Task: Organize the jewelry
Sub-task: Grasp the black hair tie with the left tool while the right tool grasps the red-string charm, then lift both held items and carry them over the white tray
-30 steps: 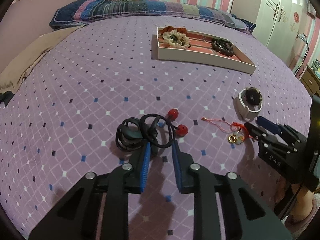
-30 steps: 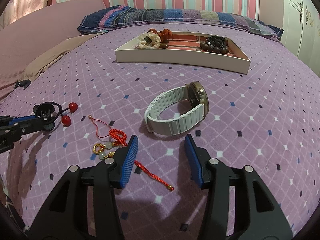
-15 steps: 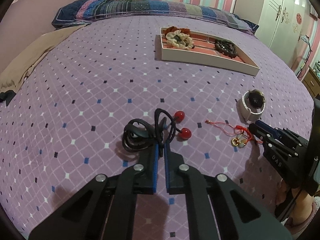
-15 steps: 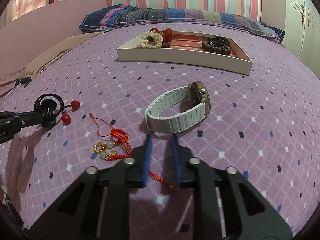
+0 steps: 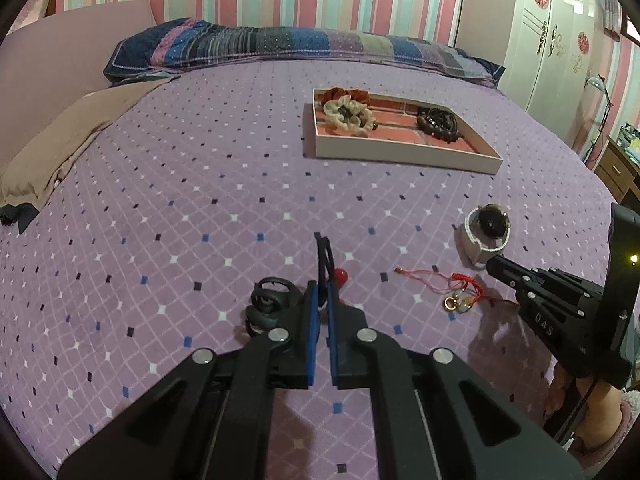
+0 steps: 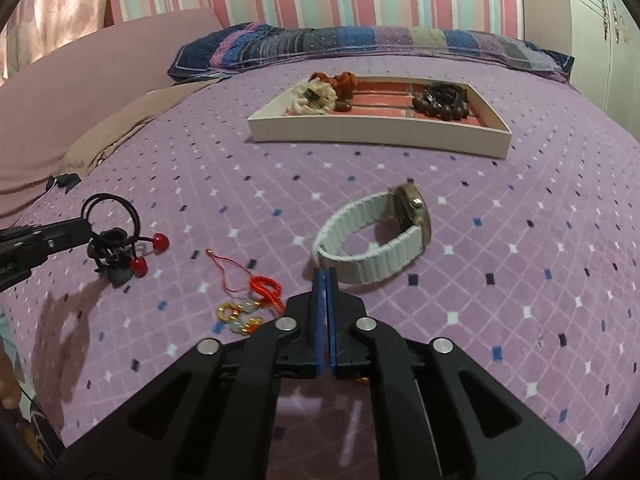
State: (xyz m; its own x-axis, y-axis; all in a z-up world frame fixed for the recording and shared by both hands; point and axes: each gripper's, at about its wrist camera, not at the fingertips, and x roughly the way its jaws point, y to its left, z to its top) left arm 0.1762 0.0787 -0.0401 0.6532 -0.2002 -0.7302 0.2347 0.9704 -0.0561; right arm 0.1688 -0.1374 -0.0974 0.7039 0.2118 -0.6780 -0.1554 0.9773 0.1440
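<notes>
My left gripper [image 5: 323,288] is shut on a black hair tie with red beads [image 5: 325,258] and holds it just above the purple bedspread; it also shows in the right wrist view [image 6: 116,236]. My right gripper [image 6: 325,278] is shut on the red cord of a bracelet with gold and jade charms [image 6: 256,300], which lies on the bed [image 5: 456,300]. A watch with a white band [image 6: 376,240] lies just ahead of the right gripper. The white jewelry tray [image 5: 400,152] stands farther back, holding scrunchies [image 5: 346,114] and a dark bead bracelet [image 5: 438,122].
A striped pillow [image 5: 300,44] lies along the head of the bed. A tan cloth [image 5: 64,140] is at the left edge. A white wardrobe [image 5: 560,40] and a wooden side table [image 5: 618,168] stand at the right.
Both grippers have closed: the left on the black hair tie, lifting it slightly, the right on the bracelet's red cord.
</notes>
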